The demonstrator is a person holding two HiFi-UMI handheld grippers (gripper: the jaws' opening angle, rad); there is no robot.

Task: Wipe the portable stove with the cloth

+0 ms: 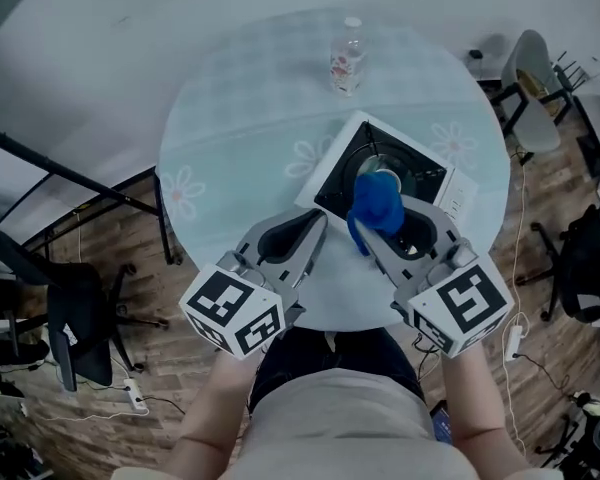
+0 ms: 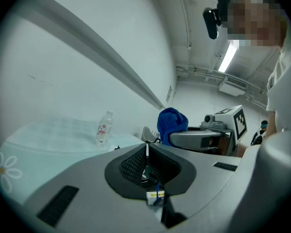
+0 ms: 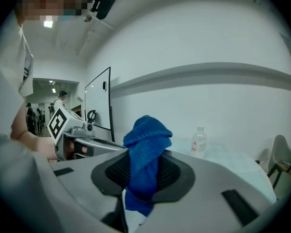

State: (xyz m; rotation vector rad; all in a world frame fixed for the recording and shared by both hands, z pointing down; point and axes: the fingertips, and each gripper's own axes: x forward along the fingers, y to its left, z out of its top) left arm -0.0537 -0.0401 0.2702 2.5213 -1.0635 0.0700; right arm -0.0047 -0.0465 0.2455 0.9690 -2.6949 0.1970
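Right gripper point(image 1: 382, 226) clamps the blue cloth point(image 1: 376, 203), seemingly touching the stove point(image 1: 330, 173); left gripper point(image 1: 315, 223), at its 9 o'clock, is closed and empty.

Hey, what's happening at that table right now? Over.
Left tool shut, empty. Right tool shut on blue cloth, over the portable stove. Water bottle stands well clear.

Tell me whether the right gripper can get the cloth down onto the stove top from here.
Probably yes. The right gripper, shut on the blue cloth, appears to hang right over the stove, with nothing between. The left gripper sits at its near-left edge, and the bottle stands beyond.
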